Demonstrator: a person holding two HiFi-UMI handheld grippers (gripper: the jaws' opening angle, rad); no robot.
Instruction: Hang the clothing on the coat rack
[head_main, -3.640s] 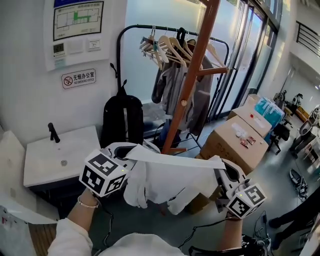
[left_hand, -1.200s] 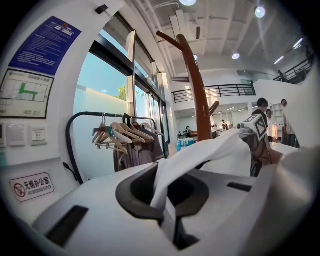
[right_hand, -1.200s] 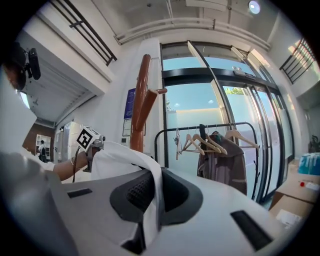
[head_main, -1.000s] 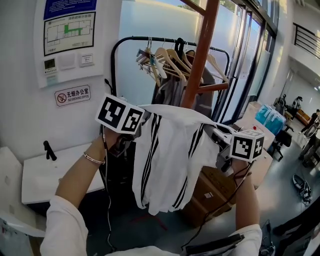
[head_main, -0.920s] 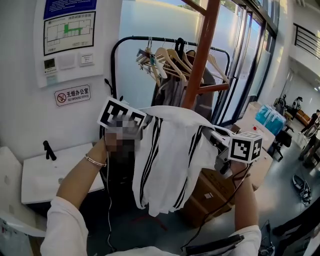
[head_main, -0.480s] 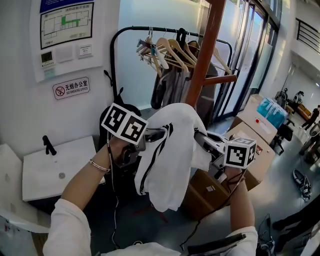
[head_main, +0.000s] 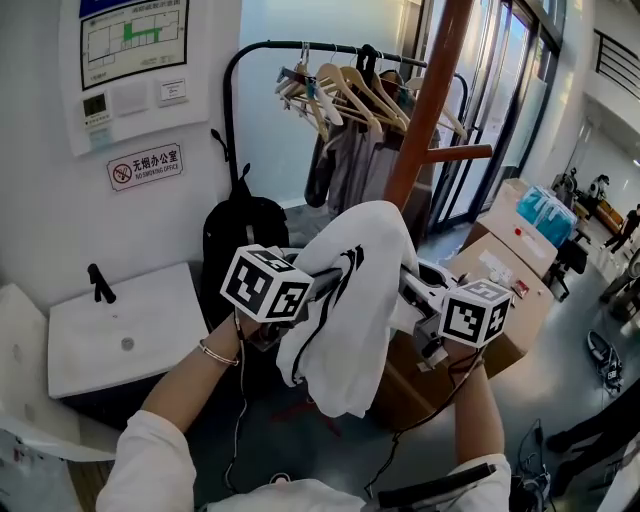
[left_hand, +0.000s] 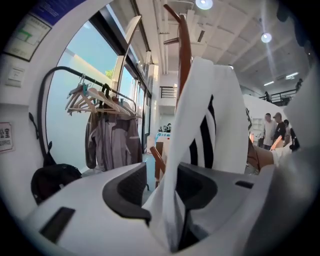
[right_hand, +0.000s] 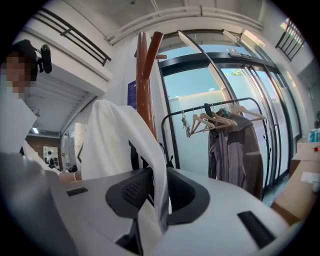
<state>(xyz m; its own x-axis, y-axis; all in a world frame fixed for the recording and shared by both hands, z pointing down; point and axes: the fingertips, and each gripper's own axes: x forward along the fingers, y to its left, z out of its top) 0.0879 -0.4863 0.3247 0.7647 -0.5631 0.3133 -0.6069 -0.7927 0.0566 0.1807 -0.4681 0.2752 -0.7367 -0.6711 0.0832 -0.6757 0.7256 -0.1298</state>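
Brown pole (head_main: 428, 115) behind garment (head_main: 355, 290) (hangers (head_main: 345, 88) beyond).

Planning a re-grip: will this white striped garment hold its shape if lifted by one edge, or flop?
Probably floppy: the white garment drapes in soft folds and hangs limp beside the coat rack pole. Likely thin and light: it gathers into a narrow strip between the left gripper's jaws, which have just been opening. It might slide if tugged.

Head view steeply down; gripper views close, level; all share coat rack (head_main: 427, 110).
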